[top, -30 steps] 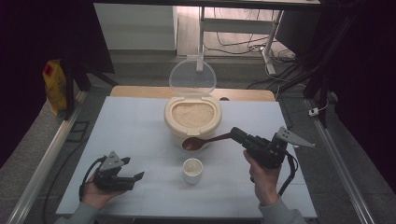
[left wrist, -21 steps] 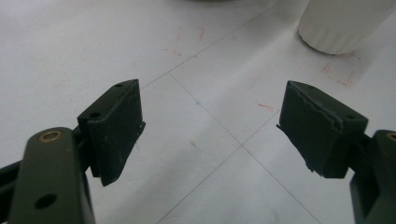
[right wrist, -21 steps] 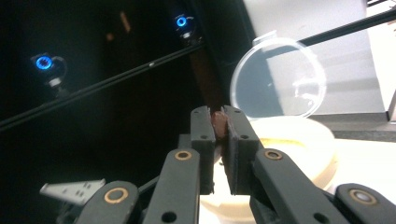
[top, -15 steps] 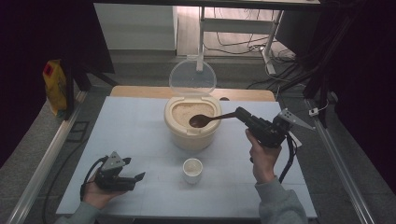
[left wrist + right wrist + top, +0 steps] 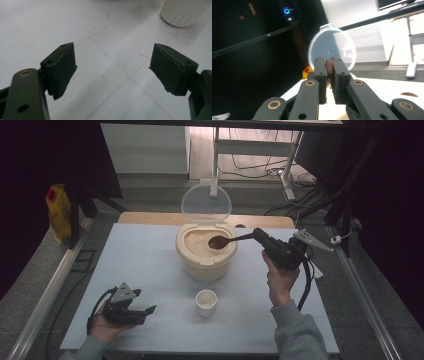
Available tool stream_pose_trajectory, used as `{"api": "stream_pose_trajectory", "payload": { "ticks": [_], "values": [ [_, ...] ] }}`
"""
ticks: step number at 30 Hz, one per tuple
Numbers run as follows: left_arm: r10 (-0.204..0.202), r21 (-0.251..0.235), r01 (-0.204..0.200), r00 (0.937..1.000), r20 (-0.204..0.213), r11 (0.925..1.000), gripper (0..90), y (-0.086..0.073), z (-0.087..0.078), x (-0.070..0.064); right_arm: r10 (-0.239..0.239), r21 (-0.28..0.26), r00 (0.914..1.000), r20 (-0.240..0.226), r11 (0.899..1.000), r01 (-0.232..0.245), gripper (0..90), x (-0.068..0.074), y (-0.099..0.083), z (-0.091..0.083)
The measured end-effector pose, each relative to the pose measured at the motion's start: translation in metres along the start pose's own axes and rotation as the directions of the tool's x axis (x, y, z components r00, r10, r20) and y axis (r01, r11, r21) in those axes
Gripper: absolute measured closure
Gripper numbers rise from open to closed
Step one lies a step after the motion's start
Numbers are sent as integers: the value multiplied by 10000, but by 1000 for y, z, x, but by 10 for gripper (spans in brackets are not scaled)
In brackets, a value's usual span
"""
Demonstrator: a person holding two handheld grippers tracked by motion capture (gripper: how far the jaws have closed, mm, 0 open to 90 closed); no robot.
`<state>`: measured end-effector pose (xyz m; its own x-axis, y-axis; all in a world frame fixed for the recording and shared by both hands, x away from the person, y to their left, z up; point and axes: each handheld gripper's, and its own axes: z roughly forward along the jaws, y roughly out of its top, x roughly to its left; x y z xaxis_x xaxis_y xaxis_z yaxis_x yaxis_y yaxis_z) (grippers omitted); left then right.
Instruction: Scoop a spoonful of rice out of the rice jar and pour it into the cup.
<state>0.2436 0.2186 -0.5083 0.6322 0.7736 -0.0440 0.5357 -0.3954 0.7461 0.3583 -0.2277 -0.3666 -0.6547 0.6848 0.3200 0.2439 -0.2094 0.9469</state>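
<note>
While the right claw (image 5: 260,237) clamps the spoon (image 5: 227,240) handle, its bowl sits over the rice container (image 5: 205,252), apparently for scooping. Left claw (image 5: 142,312) rests wide open, empty, on the tabletop (image 5: 140,265).

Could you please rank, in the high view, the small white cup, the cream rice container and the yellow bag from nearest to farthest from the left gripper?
1. Small white cup, to the left gripper's right.
2. Cream rice container, mid-table.
3. Yellow bag, off the table's far left.
</note>
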Motion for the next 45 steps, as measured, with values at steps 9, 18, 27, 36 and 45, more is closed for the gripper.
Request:
{"api": "stream_pose_trajectory", "payload": {
  "ticks": [9,18,27,36,45],
  "values": [
    [-45,12,45,10000,6,10000,199,0,0,1,-903,317,9933,719,9956,882,831,3,11,7],
    [-56,21,56,10000,-18,10000,198,0,0,1,-1427,566,9825,1197,9890,1367,831,4,9,13],
    [-19,59,19,10000,-60,10000,198,0,1,1,-1146,1213,9861,1207,9876,1000,832,3,1,28],
    [-9,54,9,10000,-42,10000,198,0,1,2,560,1481,9938,963,9865,-699,833,-4,-15,38],
    [42,50,-42,10000,-66,10000,196,0,1,1,1924,1472,9776,849,9680,-2033,833,-12,-30,42]
  ]
}}
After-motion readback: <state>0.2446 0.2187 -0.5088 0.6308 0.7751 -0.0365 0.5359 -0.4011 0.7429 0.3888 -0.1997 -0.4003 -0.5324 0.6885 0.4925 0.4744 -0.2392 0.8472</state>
